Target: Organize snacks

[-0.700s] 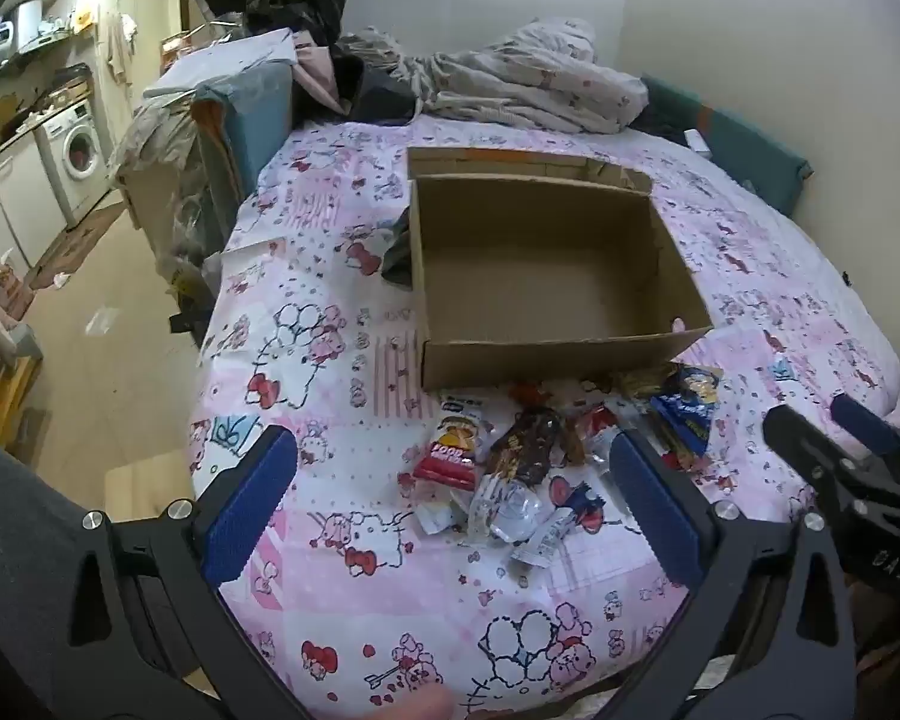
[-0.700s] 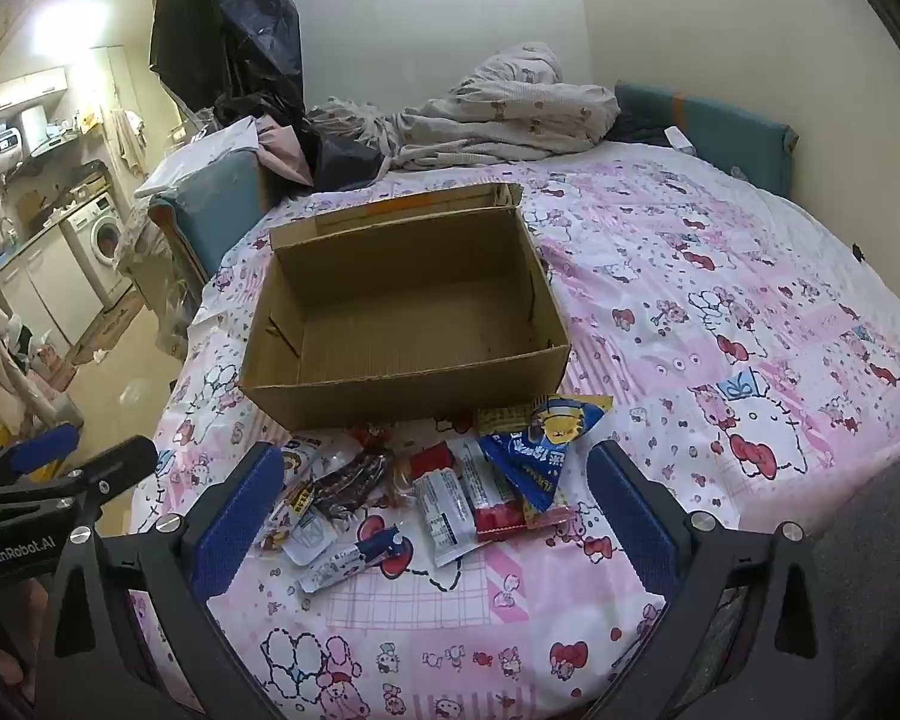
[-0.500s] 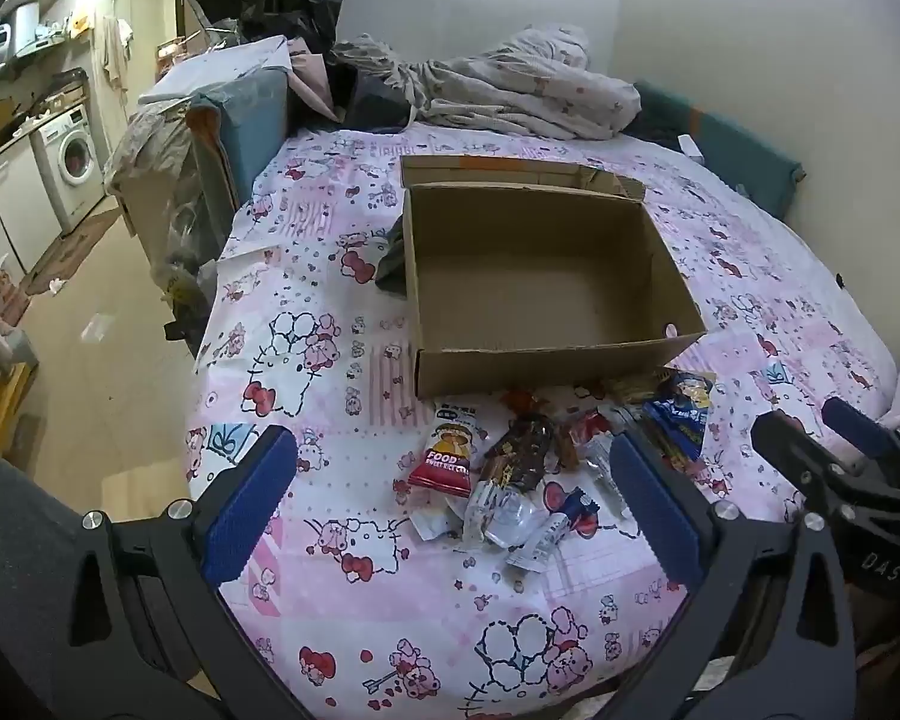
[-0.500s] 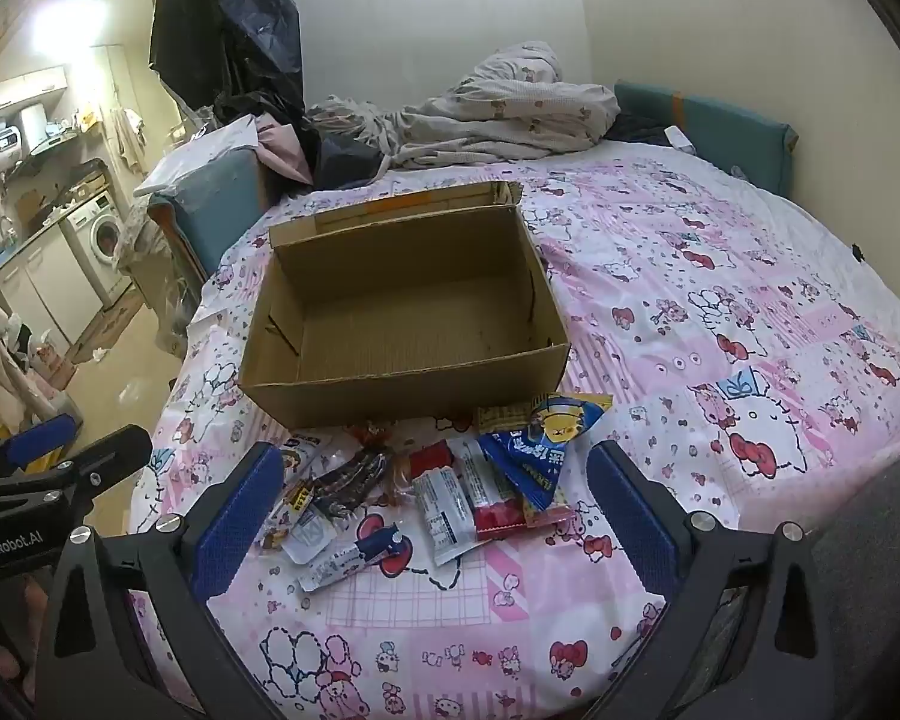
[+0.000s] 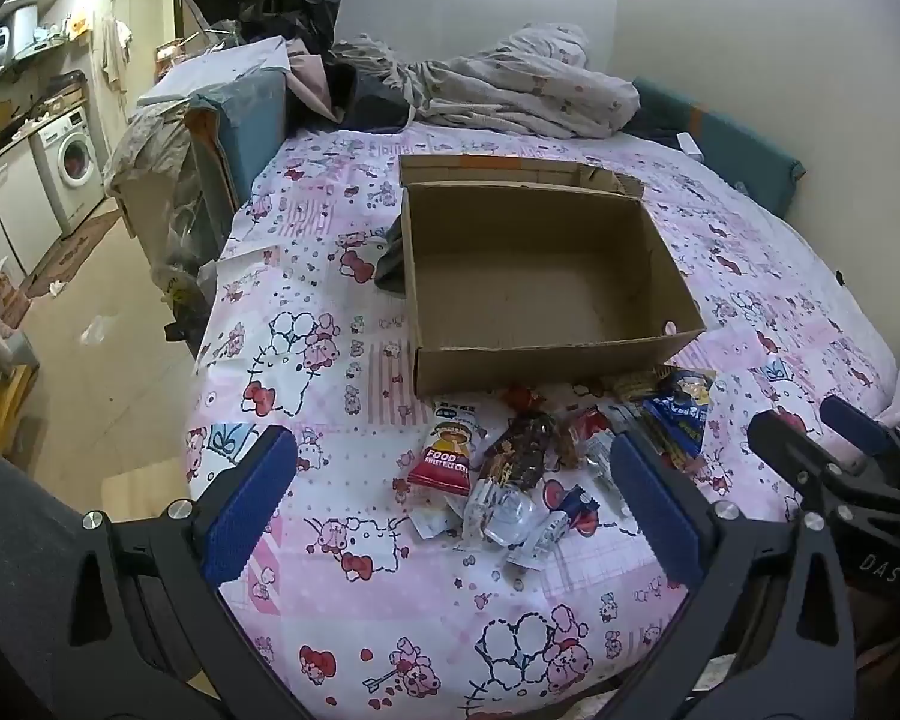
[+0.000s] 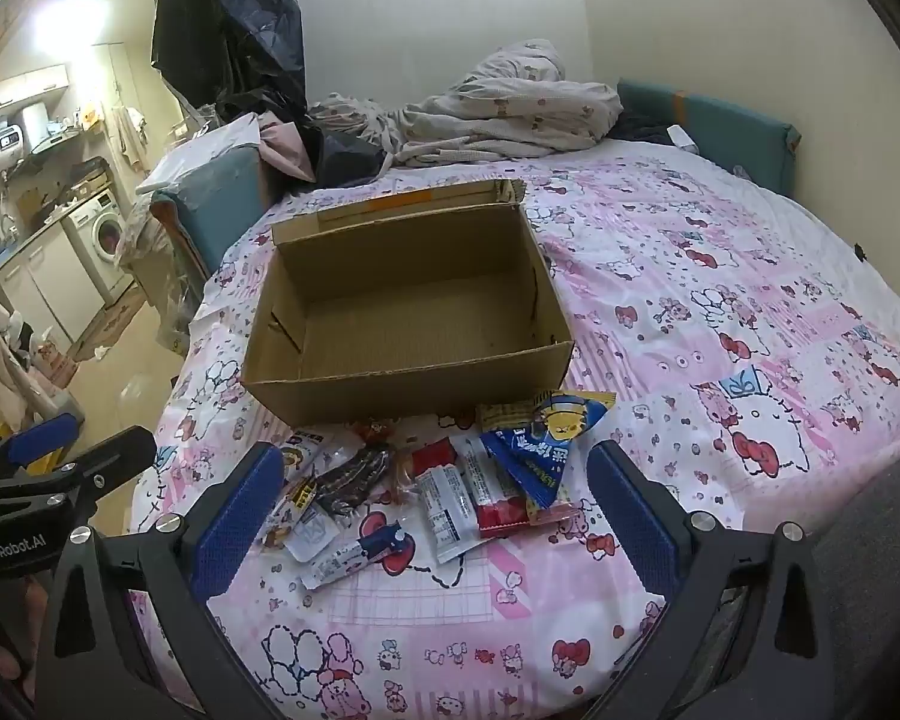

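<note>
Both tools (image 5: 450, 492) (image 6: 432, 510) spread wide, snack pile (image 6: 438, 474) against cardboard box (image 6: 414, 387), rumpled bedding (image 6: 498, 114) beyond

Bed with pink cartoon-print patchwork sheet (image 5: 306, 312). Crumpled grey patterned blanket (image 5: 510, 90) heaped at its far end, against the wall. Teal padded cushion (image 6: 726, 132) along the far right edge. Black hanging garment (image 6: 228, 24) beyond the bed. White front-loading washing machine (image 5: 69, 168) at far left, under a kitchen counter.
</note>
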`<action>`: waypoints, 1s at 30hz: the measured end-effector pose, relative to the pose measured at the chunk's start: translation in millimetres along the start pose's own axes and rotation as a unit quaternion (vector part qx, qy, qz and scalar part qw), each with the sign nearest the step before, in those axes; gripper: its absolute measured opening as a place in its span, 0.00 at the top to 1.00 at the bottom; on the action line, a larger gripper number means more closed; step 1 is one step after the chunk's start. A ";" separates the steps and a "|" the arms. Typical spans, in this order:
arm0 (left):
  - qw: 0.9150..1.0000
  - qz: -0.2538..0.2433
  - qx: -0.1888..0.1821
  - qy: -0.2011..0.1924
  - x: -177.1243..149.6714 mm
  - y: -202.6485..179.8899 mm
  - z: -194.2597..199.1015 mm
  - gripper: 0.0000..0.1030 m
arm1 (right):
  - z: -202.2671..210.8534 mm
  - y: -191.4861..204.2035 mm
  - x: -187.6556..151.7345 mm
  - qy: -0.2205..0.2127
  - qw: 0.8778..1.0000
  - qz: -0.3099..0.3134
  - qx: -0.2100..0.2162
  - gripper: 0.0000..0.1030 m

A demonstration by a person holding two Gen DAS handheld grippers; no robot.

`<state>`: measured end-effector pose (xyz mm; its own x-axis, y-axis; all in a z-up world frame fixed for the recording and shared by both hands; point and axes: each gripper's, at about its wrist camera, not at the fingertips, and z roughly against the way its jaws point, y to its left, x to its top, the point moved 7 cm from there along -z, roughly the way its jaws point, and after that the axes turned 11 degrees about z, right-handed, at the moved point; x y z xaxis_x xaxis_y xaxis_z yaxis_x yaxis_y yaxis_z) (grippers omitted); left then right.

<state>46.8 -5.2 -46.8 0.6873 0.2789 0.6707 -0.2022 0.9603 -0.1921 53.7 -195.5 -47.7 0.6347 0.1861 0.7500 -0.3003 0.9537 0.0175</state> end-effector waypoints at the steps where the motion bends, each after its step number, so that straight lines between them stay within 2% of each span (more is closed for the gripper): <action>1: 1.000 0.000 0.000 0.000 -0.3 -0.5 0.1 0.00 | -0.1 0.3 0.1 0.000 1.000 -0.001 0.000 0.00; 30: 1.000 0.005 0.002 -0.001 2.6 5.6 0.9 0.00 | -2.0 1.8 -1.6 0.002 1.000 -0.005 0.007 0.00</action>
<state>46.8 0.9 -45.5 0.6834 0.2888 0.6705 -0.2126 0.9574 -0.1957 53.6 -193.6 -50.1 0.6399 0.1779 0.7476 -0.3036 0.9522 0.0332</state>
